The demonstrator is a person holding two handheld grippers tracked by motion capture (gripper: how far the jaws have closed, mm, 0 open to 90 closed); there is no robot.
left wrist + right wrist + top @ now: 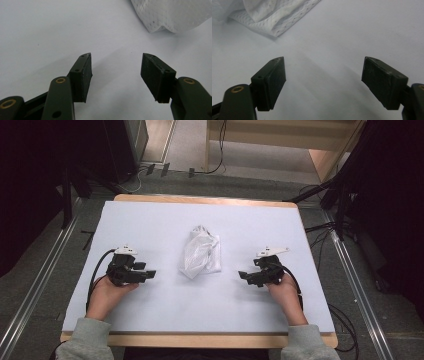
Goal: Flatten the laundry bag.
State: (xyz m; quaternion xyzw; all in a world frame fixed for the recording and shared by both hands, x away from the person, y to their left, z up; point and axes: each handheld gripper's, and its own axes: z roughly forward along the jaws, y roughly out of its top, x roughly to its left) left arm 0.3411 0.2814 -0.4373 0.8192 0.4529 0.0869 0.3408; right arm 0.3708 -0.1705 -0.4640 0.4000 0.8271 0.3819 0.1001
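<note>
The crumpled white cloth [201, 251] lay near the middle of the white table cover [150, 220], bunched into a lump, its dotted weave plain in both gripper views. To its left I had the left gripper [150, 274] resting low over the cover, well apart from the cloth, jaws spread with nothing between them. To its right I had the right gripper [242, 275] at about the same level, jaws likewise spread and empty. Both pointed inward toward the cloth; neither touched it.
</note>
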